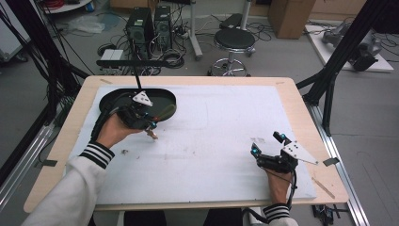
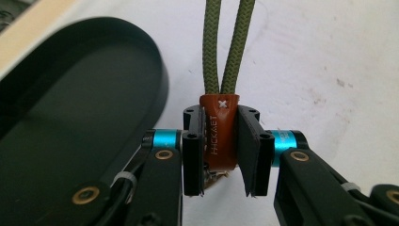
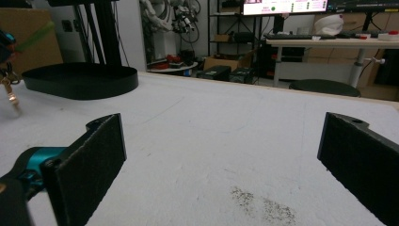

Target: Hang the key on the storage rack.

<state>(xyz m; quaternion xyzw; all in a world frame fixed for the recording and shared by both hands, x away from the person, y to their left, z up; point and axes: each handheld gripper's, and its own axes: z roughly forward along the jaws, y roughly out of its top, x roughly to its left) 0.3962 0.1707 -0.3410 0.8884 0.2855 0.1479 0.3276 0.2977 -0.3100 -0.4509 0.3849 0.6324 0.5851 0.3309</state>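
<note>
Brown leather tab of green cord loop pinched by left gripper, beside black tray. Right gripper spread wide over white mat.

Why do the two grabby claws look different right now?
The left gripper has its jaws shut on a brown tag with green cord; the right gripper is wide open, holding nothing. The left sits beside the black tray; the right rests far from it. Both have black jaws.

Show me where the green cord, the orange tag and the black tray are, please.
green cord (image 2: pixel 214 47): left gripper view, on its left strand above the tag.
orange tag (image 2: pixel 219 132): left gripper view, on its printed face between the left tool's pads.
black tray (image 1: pixel 106 97): high view, on its bare floor near its left end.
</note>
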